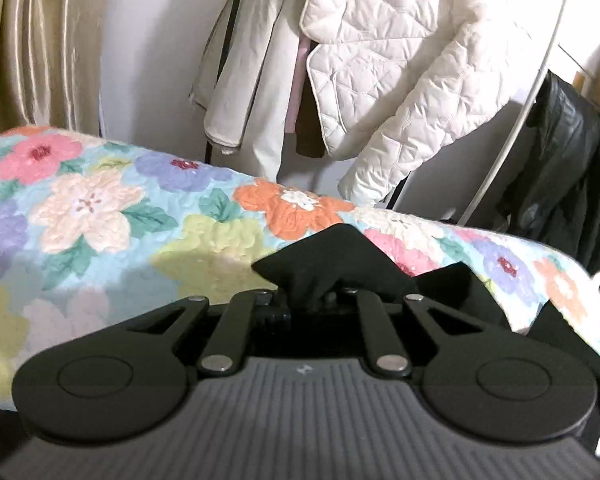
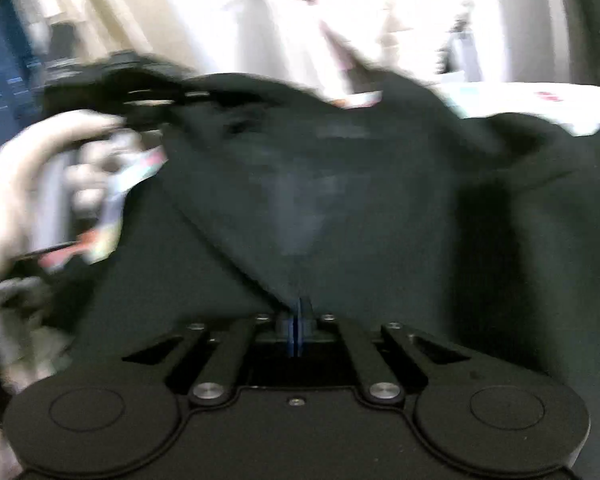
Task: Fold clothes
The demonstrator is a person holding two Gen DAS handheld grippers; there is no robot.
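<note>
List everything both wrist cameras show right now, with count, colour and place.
Black garment: one, black, lifted over the bed, pinched at two spots.
Quilt: one, floral on pale blue, covering the bed.
Quilted jacket: one, white, hanging on the rack behind the bed.
Coat: one, off-white, hanging left of the jacket.
Dark garment: one, black, hanging at far right.
Curtain: one, cream, far left.
Left gripper: jaws shut on the garment.
Right gripper: jaws shut on the garment.
Hand: one, blurred, holding the left gripper.

Black linkage gripper [image 1: 306, 300], silver pivot screws, ribbed grey housing
</note>
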